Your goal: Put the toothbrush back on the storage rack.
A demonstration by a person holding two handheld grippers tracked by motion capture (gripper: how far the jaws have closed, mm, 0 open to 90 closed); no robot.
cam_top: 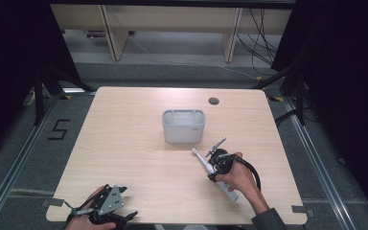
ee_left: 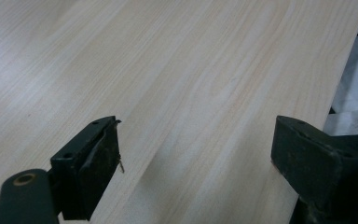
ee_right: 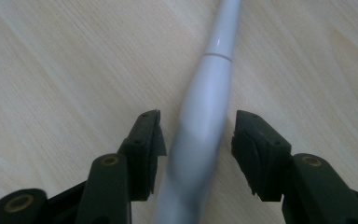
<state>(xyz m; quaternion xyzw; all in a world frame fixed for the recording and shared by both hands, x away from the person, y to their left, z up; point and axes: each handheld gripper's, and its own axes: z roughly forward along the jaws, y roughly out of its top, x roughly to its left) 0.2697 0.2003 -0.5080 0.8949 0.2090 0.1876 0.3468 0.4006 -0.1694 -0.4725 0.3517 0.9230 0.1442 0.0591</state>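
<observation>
Right hand-held gripper (ee_right: 196, 140) straddles toothbrush (ee_right: 205, 116), half-open.

Grey carpet floor (cam_top: 24, 143) w/ black "5" mark (cam_top: 58, 129); pale wood furniture legs (cam_top: 112, 31) behind; dark curtains (cam_top: 9, 52).

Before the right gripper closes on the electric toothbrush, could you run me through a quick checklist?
1. Electric toothbrush between the jaws of the right gripper: ok.
2. Pads pressing on the handle: not ok, gaps show on both sides.
3. Toothbrush lying flat on the table: ok.
4. Grey holder upright, its opening free: ok.
5. Left gripper open, apart at the near edge: ok.
</observation>
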